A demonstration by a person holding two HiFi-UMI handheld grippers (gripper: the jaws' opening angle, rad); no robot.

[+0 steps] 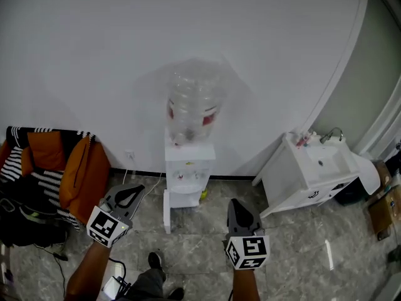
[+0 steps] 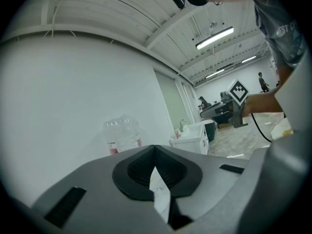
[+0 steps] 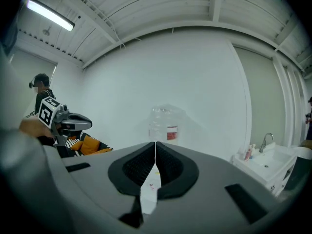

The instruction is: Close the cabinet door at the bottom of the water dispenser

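The white water dispenser [image 1: 188,171] stands against the wall with a clear bottle [image 1: 193,105] on top. Its bottom cabinet door [image 1: 166,211] hangs open, swung out at the lower left. My left gripper [image 1: 139,189] is held left of the door and well short of it, jaws shut and empty. My right gripper [image 1: 234,203] is right of the dispenser, apart from it, also shut on nothing. In the left gripper view the shut jaw tips [image 2: 155,147] point toward the bottle [image 2: 122,133]. In the right gripper view the shut tips [image 3: 155,144] sit below the bottle [image 3: 165,126].
A chair with orange cushions and striped cloth [image 1: 56,168] stands at the left wall. A white sink cabinet [image 1: 313,171] stands at the right, with cardboard boxes [image 1: 382,209] beyond it. A person's shoe [image 1: 155,260] is on the grey stone floor between the grippers.
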